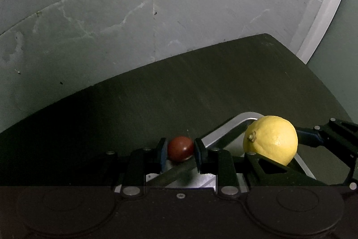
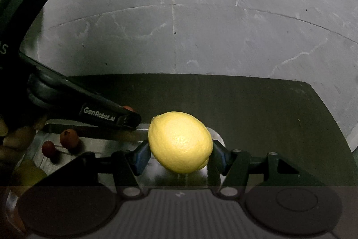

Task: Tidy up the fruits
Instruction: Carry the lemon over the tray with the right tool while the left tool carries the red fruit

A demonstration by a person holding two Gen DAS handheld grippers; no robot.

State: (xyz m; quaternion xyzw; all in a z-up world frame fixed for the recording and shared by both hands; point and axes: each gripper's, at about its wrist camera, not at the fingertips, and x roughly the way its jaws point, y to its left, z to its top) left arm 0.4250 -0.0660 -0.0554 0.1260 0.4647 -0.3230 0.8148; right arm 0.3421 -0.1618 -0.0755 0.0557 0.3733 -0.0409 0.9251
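My left gripper (image 1: 180,152) is shut on a small dark red round fruit (image 1: 180,148), held above the metal tray (image 1: 226,129). To its right, my right gripper (image 2: 180,153) is shut on a yellow lemon (image 2: 180,141), the same lemon (image 1: 271,139) that shows at the right of the left wrist view. In the right wrist view the left gripper's black body (image 2: 105,115) reaches in from the left over the tray (image 2: 40,149). Two small red fruits (image 2: 69,137) lie in that tray, and a yellowish fruit (image 2: 30,173) sits at its near left.
A dark tabletop (image 1: 201,93) carries the tray, and its far edge and right corner meet a grey marbled floor (image 1: 134,15). A pale baseboard strip (image 1: 324,6) curves along the right. A hand (image 2: 15,140) shows at the left edge of the right wrist view.
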